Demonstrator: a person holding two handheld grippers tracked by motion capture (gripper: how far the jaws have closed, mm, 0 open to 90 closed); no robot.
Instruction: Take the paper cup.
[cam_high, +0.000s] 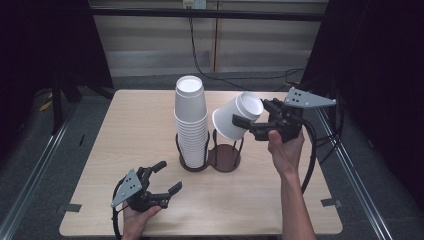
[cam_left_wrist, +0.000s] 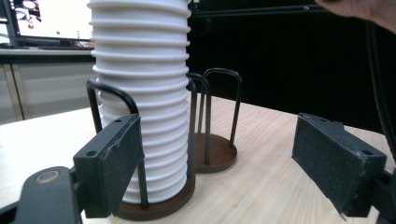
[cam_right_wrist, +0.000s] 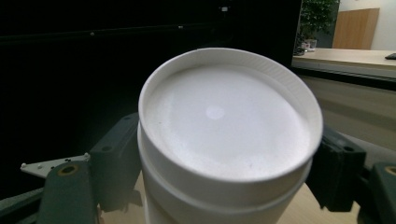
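While the right gripper (cam_high: 250, 125) clamps a tilted white paper cup (cam_high: 237, 116), the empty brown wire holder ring (cam_high: 225, 159) sits below-left; the left gripper (cam_high: 162, 181) gapes empty near the tabletop's front edge.

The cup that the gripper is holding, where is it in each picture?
High view: the held cup is right of centre, tilted, above the empty holder ring, clamped by the right gripper.
Left gripper view: not in it.
Right gripper view: its base faces the camera between the jaws.
Shared landmark: the wooden table.
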